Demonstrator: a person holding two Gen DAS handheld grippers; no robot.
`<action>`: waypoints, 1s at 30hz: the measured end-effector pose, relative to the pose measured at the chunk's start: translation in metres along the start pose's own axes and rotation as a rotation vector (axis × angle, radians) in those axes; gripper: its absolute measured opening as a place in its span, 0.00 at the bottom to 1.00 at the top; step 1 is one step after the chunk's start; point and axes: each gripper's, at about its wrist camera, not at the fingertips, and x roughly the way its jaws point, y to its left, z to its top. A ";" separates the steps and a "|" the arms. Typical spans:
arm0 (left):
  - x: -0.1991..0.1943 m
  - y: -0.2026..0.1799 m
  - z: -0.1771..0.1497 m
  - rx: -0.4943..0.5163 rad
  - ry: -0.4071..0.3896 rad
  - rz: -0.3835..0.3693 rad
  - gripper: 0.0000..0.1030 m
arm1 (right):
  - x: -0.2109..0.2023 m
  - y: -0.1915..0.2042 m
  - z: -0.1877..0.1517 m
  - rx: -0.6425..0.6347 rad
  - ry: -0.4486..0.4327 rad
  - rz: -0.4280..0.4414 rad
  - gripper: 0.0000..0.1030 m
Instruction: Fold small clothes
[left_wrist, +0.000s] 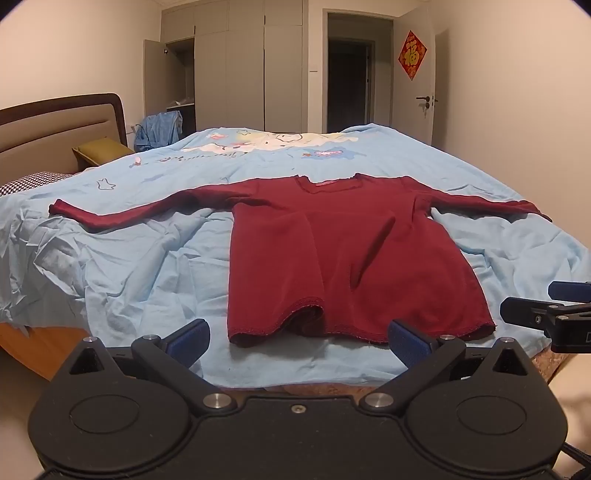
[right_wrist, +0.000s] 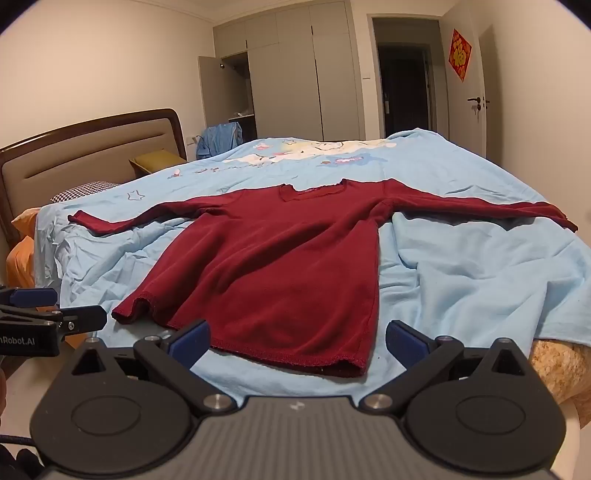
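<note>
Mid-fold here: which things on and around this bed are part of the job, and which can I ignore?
Job:
- dark red long-sleeved top, spread flat, both sleeves out
- left gripper, open, at the hem
- right gripper, open, at the hem

Ignore:
- light blue bedspread under it
- olive pillow
- blue garment by the wardrobe

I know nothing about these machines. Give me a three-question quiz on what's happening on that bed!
1. True or false: the dark red shirt lies spread flat on the blue sheet, both sleeves stretched outward.
2. Multiple choice: the left gripper is A) clamped on the hem, B) open and short of the hem, C) holding a sleeve.
3. Fill in: the right gripper holds ____.

Key: 1 true. 2 B. 3 nothing; it is open, close to the hem.
</note>
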 end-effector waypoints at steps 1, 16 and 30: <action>0.000 0.000 0.000 0.001 0.000 0.000 0.99 | 0.000 0.000 0.000 0.000 0.000 0.000 1.00; 0.002 0.001 -0.001 -0.001 0.006 0.002 0.99 | 0.002 -0.002 -0.001 0.003 0.004 0.002 1.00; 0.005 0.001 -0.004 -0.001 0.013 0.004 0.99 | 0.003 -0.002 -0.002 0.006 0.008 0.004 1.00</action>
